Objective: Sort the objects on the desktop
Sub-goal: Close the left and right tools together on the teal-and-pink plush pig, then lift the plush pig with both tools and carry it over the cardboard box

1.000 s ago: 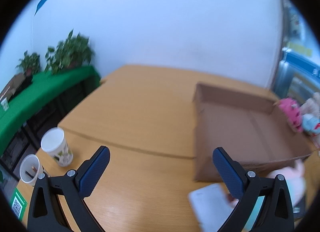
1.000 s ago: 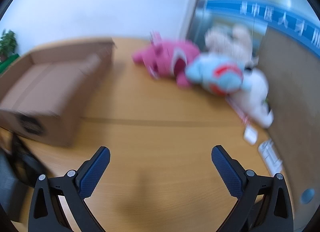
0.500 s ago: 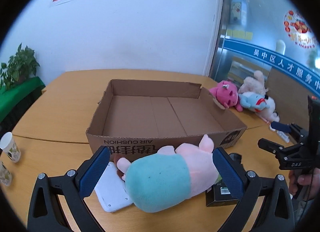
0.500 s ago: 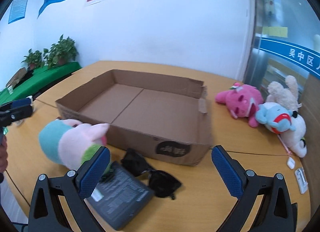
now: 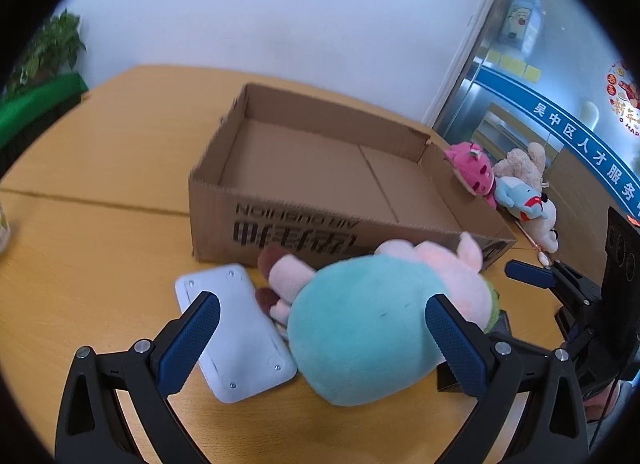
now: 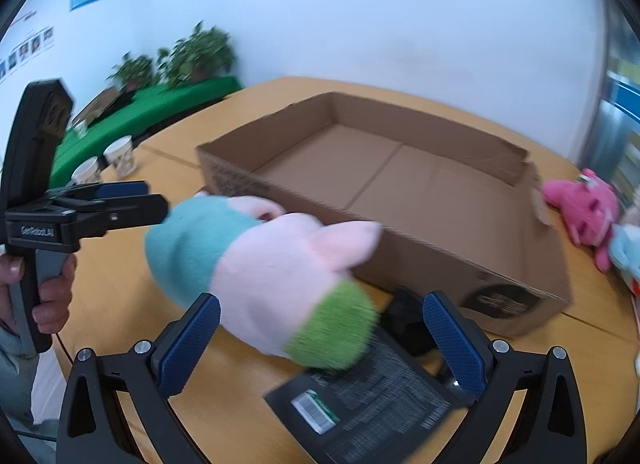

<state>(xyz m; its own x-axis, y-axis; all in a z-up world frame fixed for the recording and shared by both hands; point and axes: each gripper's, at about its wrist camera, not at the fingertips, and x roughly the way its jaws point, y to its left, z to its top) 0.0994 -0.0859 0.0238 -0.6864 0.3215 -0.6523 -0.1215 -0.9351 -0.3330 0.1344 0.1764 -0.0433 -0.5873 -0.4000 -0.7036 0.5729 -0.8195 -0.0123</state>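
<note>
A pig plush [image 5: 372, 320] [image 6: 260, 272] in teal, pink and green lies on the wooden table in front of an open cardboard box [image 5: 332, 187] [image 6: 400, 191] that holds nothing. My left gripper [image 5: 324, 340] stands open around the plush's teal end. My right gripper [image 6: 320, 344] is open at the plush's green end, above a black packet [image 6: 372, 396]. A white flat device [image 5: 236, 332] lies left of the plush. Dark sunglasses [image 6: 404, 312] sit beside the packet. Each gripper shows in the other's view: the right gripper [image 5: 532, 276], the left gripper [image 6: 120, 199].
Pink, blue and beige plush toys [image 5: 504, 187] [image 6: 584, 211] lie right of the box. Two paper cups [image 6: 108, 163] stand at the table's left edge. A green-covered bench with potted plants [image 6: 180, 59] runs along the wall. A hand [image 6: 48, 292] holds the left gripper's handle.
Both views have swung from the table sides onto the box and pig plush, then closed in on it. Both grippers have stayed open throughout.
</note>
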